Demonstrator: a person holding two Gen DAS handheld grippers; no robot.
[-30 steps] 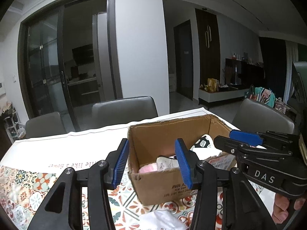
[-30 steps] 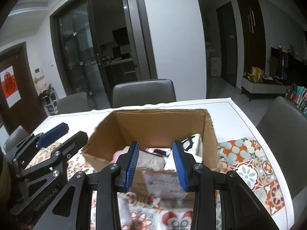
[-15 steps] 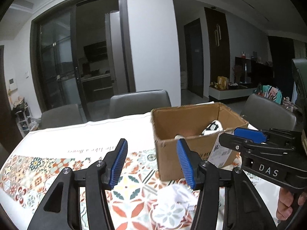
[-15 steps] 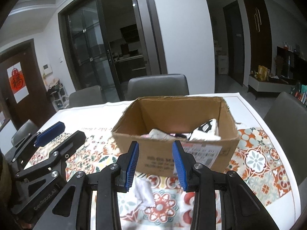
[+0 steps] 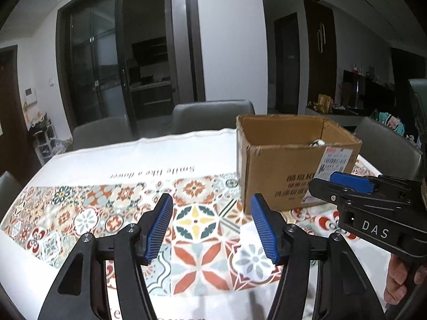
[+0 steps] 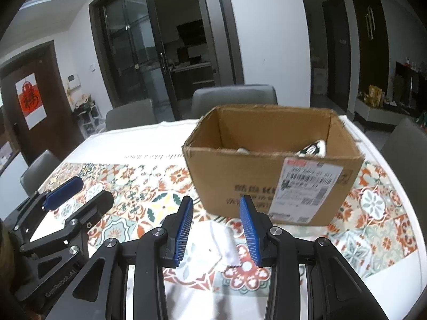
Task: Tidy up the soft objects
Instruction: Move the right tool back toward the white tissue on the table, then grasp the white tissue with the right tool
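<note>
An open cardboard box [image 6: 272, 176] stands on the patterned tablecloth, with soft items showing just above its rim, among them a black-and-white piece [image 6: 313, 148]. It also shows in the left wrist view [image 5: 291, 170]. A white soft cloth [image 6: 222, 242] lies on the table in front of the box, between my right gripper's fingers; it shows in the left wrist view [image 5: 250, 256] by the right finger. My right gripper [image 6: 216, 229] is open and empty above it. My left gripper [image 5: 212, 229] is open and empty, left of the box.
The tablecloth [image 5: 106, 213] covers the table, white at the far side. Grey chairs [image 6: 234, 98] stand around the far and right edges. Glass doors and dark cabinets lie beyond.
Both grippers have pulled back from over the box toward the table's near side. The box now sits farther away, and the white cloth has come into view in front of it.
</note>
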